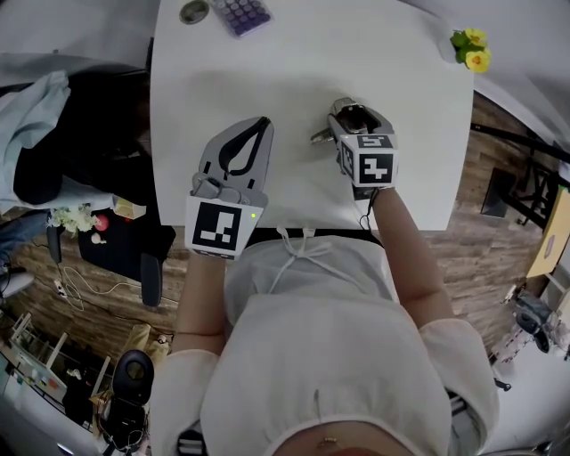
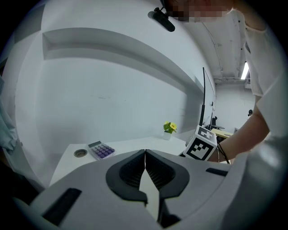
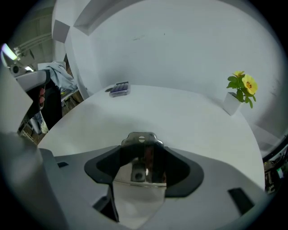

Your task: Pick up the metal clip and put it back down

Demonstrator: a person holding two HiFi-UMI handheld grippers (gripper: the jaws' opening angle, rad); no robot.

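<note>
metal clip, held at desk, right side
clip (image 3: 143, 158) sits between the right gripper's (image 1: 350, 114) jaws, both pads closed on its sides, low over the white desk (image 1: 374, 53). left gripper (image 2: 145, 155) is empty, jaws together, resting beside it on the desk. calculator (image 1: 240, 12) and flower (image 1: 472, 49) stand at the far edge, well apart.

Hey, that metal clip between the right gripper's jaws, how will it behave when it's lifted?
The metal clip looks shiny and smooth, so it may slip in the right gripper. It looks like stiff metal, so it probably won't bend. Small and thin, it is likely light.
</note>
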